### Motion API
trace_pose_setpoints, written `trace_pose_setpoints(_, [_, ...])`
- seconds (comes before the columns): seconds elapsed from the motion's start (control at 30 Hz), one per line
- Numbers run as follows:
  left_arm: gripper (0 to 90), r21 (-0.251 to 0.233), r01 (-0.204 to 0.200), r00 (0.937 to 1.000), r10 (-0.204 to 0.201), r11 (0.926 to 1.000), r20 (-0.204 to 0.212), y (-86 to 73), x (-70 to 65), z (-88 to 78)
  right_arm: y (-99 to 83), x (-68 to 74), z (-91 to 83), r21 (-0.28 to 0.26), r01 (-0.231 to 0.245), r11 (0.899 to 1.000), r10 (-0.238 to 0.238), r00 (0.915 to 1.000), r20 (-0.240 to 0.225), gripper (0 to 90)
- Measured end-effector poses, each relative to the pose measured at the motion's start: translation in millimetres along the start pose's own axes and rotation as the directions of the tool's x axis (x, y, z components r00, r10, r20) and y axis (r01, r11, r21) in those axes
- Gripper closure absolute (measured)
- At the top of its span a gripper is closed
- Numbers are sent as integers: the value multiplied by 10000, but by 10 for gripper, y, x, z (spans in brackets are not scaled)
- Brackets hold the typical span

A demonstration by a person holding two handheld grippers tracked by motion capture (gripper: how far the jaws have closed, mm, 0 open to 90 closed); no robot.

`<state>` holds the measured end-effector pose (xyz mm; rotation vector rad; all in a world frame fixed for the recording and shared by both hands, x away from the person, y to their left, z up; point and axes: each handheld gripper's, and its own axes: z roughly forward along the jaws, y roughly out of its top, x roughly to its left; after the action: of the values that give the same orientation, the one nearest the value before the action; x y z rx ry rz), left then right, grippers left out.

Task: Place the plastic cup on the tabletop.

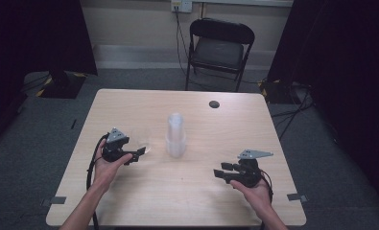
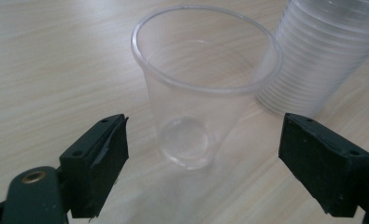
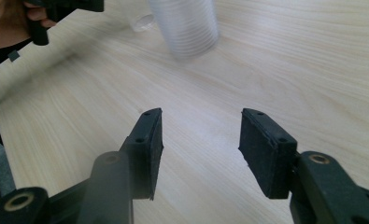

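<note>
- One cup (image 2: 205,93) stands upright just ahead of the left gripper (image 2: 203,158), whose jaws gape wide and empty.
- Stack (image 1: 175,135) just beyond.
- Right gripper (image 3: 201,149), released, sits farther off.

Both forearms come in bare, no sleeves on show, each hand wrapped round a black gripper body. The left gripper (image 1: 140,152) carries a grey three-cornered plate on top, and a black cable loops off its rear. The right gripper (image 1: 219,171) wears the same kind of grey plate, flatter to the camera, with a black cable curling behind the hand. Up close, the jaws are dark blocks with flat faces and small screw holes along their edges. Brass-coloured rivets sit at the pivots of the dark green arms behind them.
</note>
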<state>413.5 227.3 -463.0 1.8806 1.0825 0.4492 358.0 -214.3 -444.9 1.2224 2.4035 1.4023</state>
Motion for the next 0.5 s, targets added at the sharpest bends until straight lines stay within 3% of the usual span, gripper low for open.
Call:
trace_pose_setpoints(0.27, [166,187,441,9990,-440,9989,-40,-62,-20,-188,-7,-44,-20,-103,-100,9999,103,9997,219,480])
trace_pose_setpoints(0.33, [172,457,440,9990,-434,9980,-140,-75,-60,-232,-11,-48,-23,-92,-96,9999,98,9997,229,482])
trace_pose_setpoints(0.5, [180,410,249,9997,-246,9988,-77,-90,-167,-377,-21,-52,-13,-51,-74,10000,76,9996,264,482])
